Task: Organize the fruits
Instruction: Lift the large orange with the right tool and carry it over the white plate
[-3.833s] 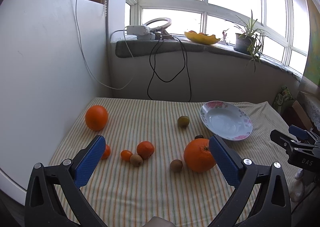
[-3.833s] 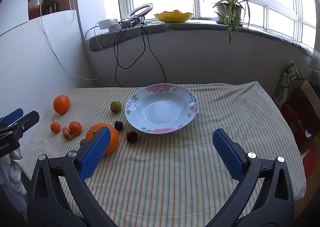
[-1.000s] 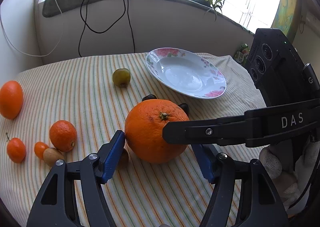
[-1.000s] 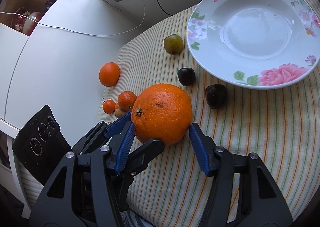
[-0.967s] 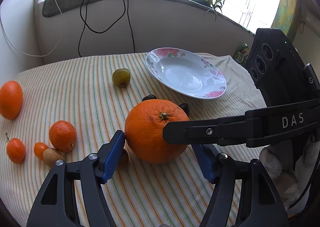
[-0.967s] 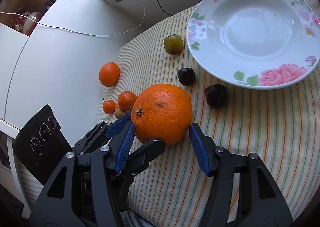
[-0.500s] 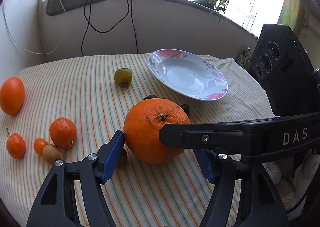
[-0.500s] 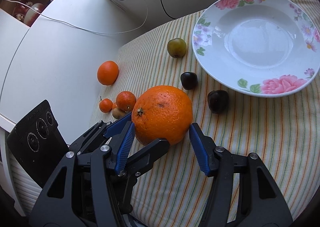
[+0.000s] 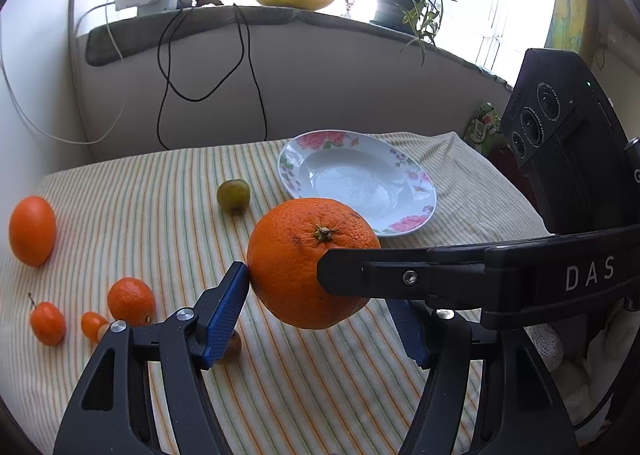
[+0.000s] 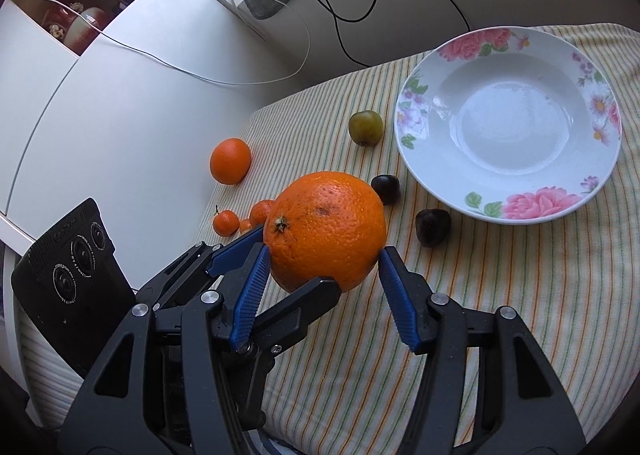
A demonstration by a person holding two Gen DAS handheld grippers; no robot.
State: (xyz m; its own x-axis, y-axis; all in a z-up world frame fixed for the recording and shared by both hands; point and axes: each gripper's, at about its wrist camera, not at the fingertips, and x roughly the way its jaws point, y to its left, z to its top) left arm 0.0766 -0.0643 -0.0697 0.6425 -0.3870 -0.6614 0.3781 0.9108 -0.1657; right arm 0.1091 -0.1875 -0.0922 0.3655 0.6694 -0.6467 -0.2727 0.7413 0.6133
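Blue-padded fingers [image 10: 256, 275] of the right gripper [image 10: 324, 279] press on opposite flanks of the large orange [image 10: 328, 231]; fingers [image 9: 226, 305] of the left gripper [image 9: 316, 319] clamp the same fruit crosswise, one pad plainly on its skin, the other hidden behind the right gripper's arm. The orange hangs clear of the striped table [image 10: 520, 295], stem end tilted toward the left gripper's camera.

In the right wrist view the flowered plate [image 10: 520, 211] lies at two o'clock of the orange, two dark fruits [image 10: 433, 227] between them, a green fruit [image 10: 365, 127] at twelve, and smaller oranges [image 10: 231, 161] at nine to ten.

Step in hand, as judged: carrying the first fruit to the plate, which holds nothing yet. The next move calls for both grippers to travel together toward two o'clock, lower the orange into the plate's hollow, and part only once it rests, lest it roll.
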